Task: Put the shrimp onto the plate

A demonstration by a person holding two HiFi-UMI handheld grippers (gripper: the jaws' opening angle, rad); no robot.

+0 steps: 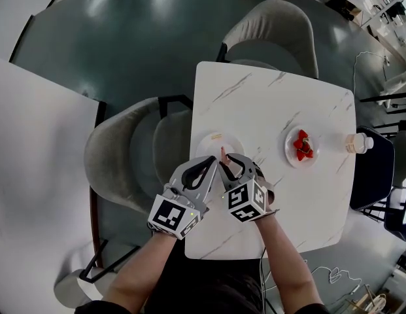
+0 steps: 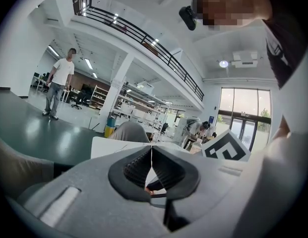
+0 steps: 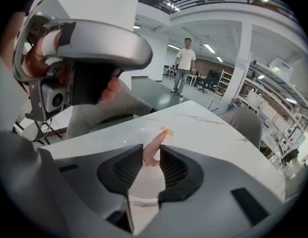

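the right gripper (image 3: pixel 152 158) is clamped on the shrimp (image 3: pixel 154 147) just over the white plate (image 1: pixel 208 142), so only setting down and letting go seem to remain, while the left gripper (image 2: pixel 152 155) is closed on nothing

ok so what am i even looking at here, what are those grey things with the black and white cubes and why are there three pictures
There is no robot here. A person holds a two-jaw gripper in each hand, and the patterned cubes are part of those grippers. The head view comes from a camera on the person's head and looks down on a white marble table. The other two views come from cameras riding on each gripper, looking along its jaws. The left gripper is shut with nothing in it. The right gripper pinches a pink shrimp just over a white plate. Further right on the table sit a second plate with red food and a small bottle.
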